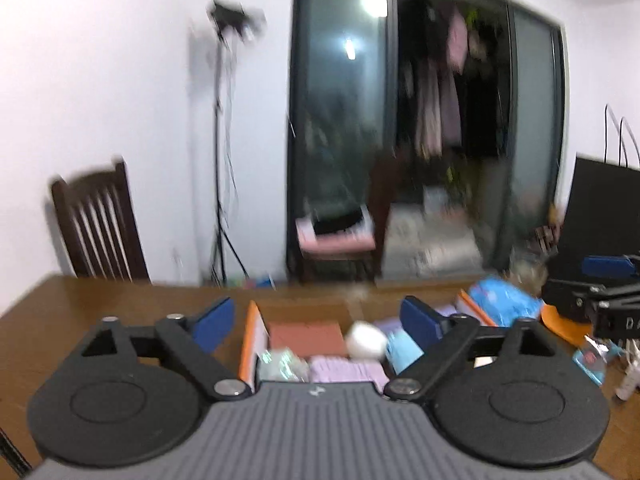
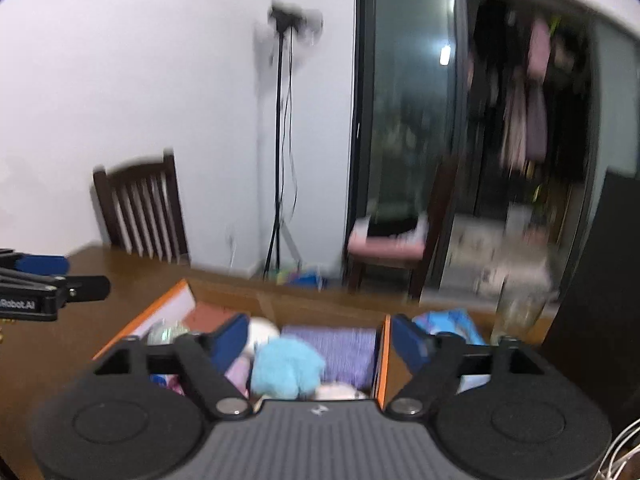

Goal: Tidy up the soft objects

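Note:
An orange-edged box (image 1: 251, 332) sits on the wooden table (image 1: 80, 304) and holds soft items: a white plush ball (image 1: 366, 340), purple cloth (image 1: 346, 370), a clear packet (image 1: 282, 364). My left gripper (image 1: 318, 320) is open and empty above the box. In the right wrist view the same box (image 2: 384, 356) holds a light blue fluffy piece (image 2: 286, 370) and purple knitted cloth (image 2: 332, 346). My right gripper (image 2: 320, 340) is open and empty over it. The right gripper shows at the far right of the left view (image 1: 600, 280). The left gripper shows at the left of the right view (image 2: 44, 280).
A blue plastic packet (image 1: 504, 304) lies right of the box, and also shows in the right view (image 2: 448, 324). A dark wooden chair (image 1: 96, 224) stands behind the table. A tripod stand (image 1: 220, 160), a pink-seated chair (image 1: 340, 240) and a black box (image 1: 600, 208) stand further back.

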### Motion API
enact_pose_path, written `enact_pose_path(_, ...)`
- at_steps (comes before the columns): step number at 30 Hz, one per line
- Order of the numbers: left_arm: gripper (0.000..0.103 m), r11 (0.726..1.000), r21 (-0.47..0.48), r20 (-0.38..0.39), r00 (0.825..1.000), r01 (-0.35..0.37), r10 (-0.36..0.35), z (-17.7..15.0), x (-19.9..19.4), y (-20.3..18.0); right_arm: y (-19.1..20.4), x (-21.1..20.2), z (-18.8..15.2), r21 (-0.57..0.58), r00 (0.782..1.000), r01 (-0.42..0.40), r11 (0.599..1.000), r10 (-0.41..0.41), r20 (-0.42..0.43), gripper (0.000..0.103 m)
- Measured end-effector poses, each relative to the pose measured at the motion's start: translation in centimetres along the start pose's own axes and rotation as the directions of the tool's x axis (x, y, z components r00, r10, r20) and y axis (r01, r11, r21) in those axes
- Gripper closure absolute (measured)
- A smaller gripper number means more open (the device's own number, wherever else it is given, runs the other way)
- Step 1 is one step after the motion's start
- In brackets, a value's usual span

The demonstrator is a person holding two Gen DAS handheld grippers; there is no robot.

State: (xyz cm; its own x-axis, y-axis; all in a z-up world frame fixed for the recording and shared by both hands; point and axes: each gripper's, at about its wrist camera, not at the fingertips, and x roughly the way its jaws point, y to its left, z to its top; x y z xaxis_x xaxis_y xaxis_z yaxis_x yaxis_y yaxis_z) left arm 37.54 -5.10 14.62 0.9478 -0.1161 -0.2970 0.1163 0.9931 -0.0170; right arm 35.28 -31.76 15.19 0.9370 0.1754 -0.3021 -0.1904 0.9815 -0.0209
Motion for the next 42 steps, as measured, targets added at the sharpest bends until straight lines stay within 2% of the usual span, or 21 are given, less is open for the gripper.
enact_pose_path(3, 0.006, 1.000, -0.002, 0.070, 0.997, -0.021, 0.021, -1.5, -1.8, -0.2, 0.8, -1.5, -2.5, -0.002, 0.992, 0.014, 1.000, -0.014, 0.125, 0.016)
enact_pose_path(5, 0.006, 1.000, -0.013, 0.087, 0.996, -0.018, 0.019, -2.3, -2.8, -0.3, 1.2, -2.4, -3.8, 0.027, 0.987, 0.019, 0.999, -0.023, 0.158, 0.013)
enact_pose_path(8, 0.006, 1.000, -0.027, 0.090, 0.996, -0.012, 0.014, -3.2, -4.1, -0.3, 1.5, -3.5, -4.6, 0.069, 0.984, 0.019, 0.997, -0.031, 0.174, 0.012)
enact_pose_path(15, 0.005, 0.999, -0.031, 0.098, 0.995, -0.014, 0.017, -5.4, -8.4, 0.5, 3.0, -7.9, -5.8, 0.070, 0.978, 0.019, 0.997, -0.034, 0.206, 0.009)
enact_pose_path(18, 0.004, 0.999, -0.007, 0.108, 0.993, -0.046, 0.046, -6.8, -11.3, 0.4, 3.3, -10.9, -7.5, 0.094, 0.975, 0.007, 0.995, -0.028, 0.222, 0.008)
enact_pose_path(20, 0.001, 0.997, -0.004, 0.118, 0.990, -0.076, 0.076, -7.9, -13.9, 0.4, 3.6, -12.9, -8.8, 0.111, 0.975, 0.009, 0.994, -0.033, 0.218, 0.008)
enact_pose_path(26, 0.000, 0.996, -0.055, 0.169, 0.983, -0.069, 0.078, -12.7, -22.8, 0.8, 4.6, -19.8, -13.5, 0.139, 0.979, 0.015, 0.990, -0.043, 0.200, 0.007)
enact_pose_path(30, 0.000, 0.998, -0.037, 0.182, 0.982, -0.041, 0.047, -16.3, -28.6, 0.7, 5.7, -24.3, -16.6, 0.132, 0.988, 0.022, 0.991, -0.041, 0.149, 0.005)
enact_pose_path(32, 0.000, 0.997, -0.054, 0.168, 0.984, -0.050, 0.059, -18.1, -30.8, 0.7, 6.8, -26.5, -18.4, 0.117, 0.993, 0.025, 0.993, -0.038, 0.114, 0.001)
enact_pose_path(35, 0.000, 0.997, -0.050, 0.107, 0.992, -0.056, 0.061, -20.0, -32.8, 0.7, 8.8, -29.5, -20.7, 0.143, 0.995, 0.022, 0.989, -0.036, 0.091, 0.000)
enact_pose_path(38, 0.000, 1.000, -0.030, 0.065, 0.998, 0.001, 0.001, -20.3, -33.5, 0.2, 9.9, -31.8, -23.0, 0.203, 0.997, -0.020, 0.979, 0.004, 0.075, 0.000)
enact_pose_path(42, 0.000, 1.000, -0.005, 0.101, 0.995, 0.000, 0.000, -19.9, -33.8, -0.6, 10.6, -31.6, -22.8, 0.170, 0.997, -0.036, 0.985, 0.025, 0.069, 0.000)
